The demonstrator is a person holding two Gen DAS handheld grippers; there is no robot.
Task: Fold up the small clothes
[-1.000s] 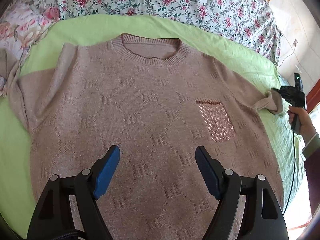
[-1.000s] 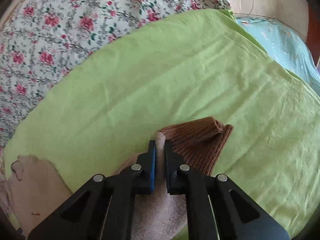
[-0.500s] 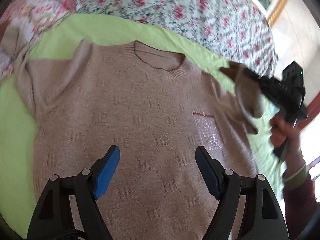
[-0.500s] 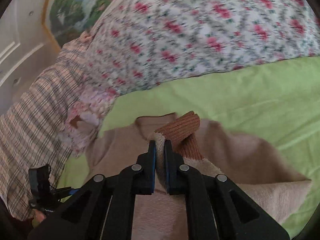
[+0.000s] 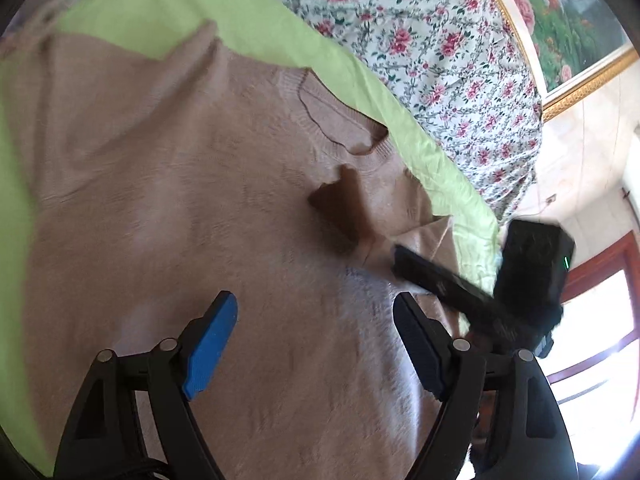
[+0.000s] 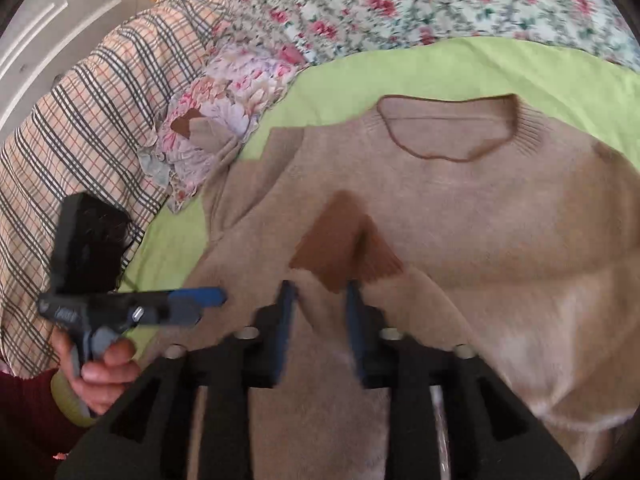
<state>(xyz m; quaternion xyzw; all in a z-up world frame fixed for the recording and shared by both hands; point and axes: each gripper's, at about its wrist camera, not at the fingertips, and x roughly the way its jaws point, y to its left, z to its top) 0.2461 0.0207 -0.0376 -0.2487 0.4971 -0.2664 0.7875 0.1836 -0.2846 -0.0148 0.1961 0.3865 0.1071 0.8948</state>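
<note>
A tan knit sweater [image 5: 168, 184] lies flat on a green sheet [image 5: 248, 28], neck hole [image 6: 448, 128] at the far side. Its right sleeve is folded across the chest, the dark brown ribbed cuff [image 6: 340, 248] lying just below the neck; the cuff also shows in the left wrist view [image 5: 344, 204]. My right gripper [image 6: 320, 304] is open, its blue fingers either side of the sleeve just behind the cuff. My left gripper [image 5: 316, 320] is open and empty above the sweater's lower body. The other sleeve's cuff [image 6: 186, 126] lies far left on a pillow.
A floral quilt [image 5: 420, 40] lies beyond the green sheet. A plaid blanket [image 6: 88, 104] and a floral pillow [image 6: 236, 92] sit at the left. My right gripper [image 5: 440, 280] shows in the left wrist view; my left gripper [image 6: 192, 300] and hand show in the right.
My right gripper carried the right sleeve from the bed's edge across the chest, laid the cuff below the neck, and opened. My left gripper swung its view to the right.
</note>
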